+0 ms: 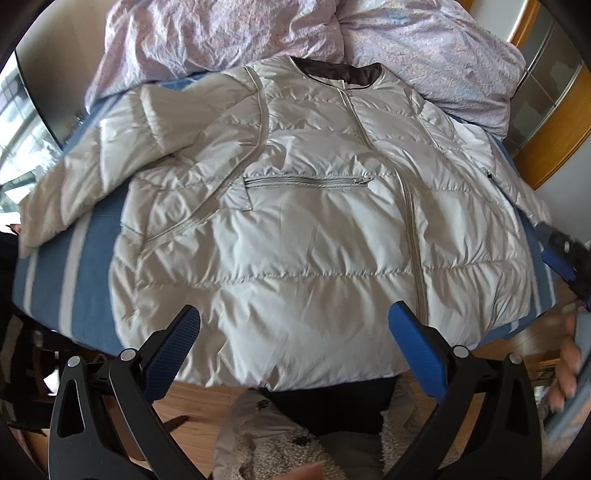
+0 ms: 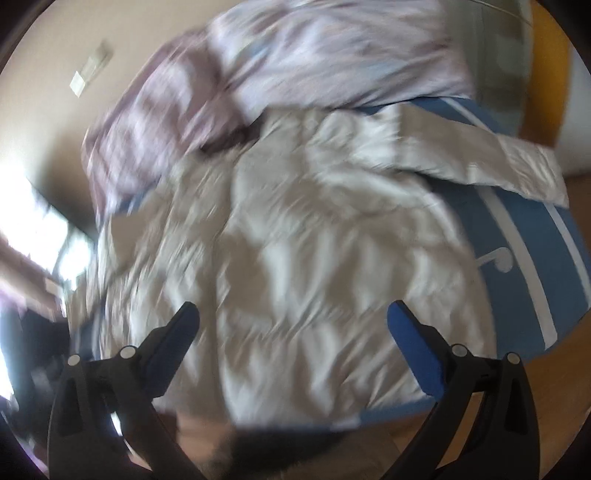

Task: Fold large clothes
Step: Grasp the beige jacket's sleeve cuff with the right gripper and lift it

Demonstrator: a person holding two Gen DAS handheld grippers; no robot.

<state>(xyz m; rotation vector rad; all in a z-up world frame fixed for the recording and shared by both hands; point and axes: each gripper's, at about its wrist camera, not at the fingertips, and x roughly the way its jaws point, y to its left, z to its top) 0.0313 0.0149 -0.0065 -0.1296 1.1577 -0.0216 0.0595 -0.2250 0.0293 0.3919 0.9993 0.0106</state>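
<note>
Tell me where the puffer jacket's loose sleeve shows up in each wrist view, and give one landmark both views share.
Left wrist view: the sleeve of the pale puffer jacket lies at the left, spread toward the bed edge.
Right wrist view: a sleeve reaches to the upper right over the blue striped sheet; motion blur hides whether it is the same sleeve.
Shared landmark: the crumpled lilac duvet beyond the jacket.

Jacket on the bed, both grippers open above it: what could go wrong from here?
1. The jacket is puffy and slick-looking; a pinch by the left gripper may catch only the top layer or slip.
2. Its hem hangs over the bed edge, so a pull could drag it toward the floor.
3. The left sleeve lies bunched and the rumpled duvet touches the collar; folds may come out uneven. The right wrist view is blurred, so the right gripper may land off target.
</note>
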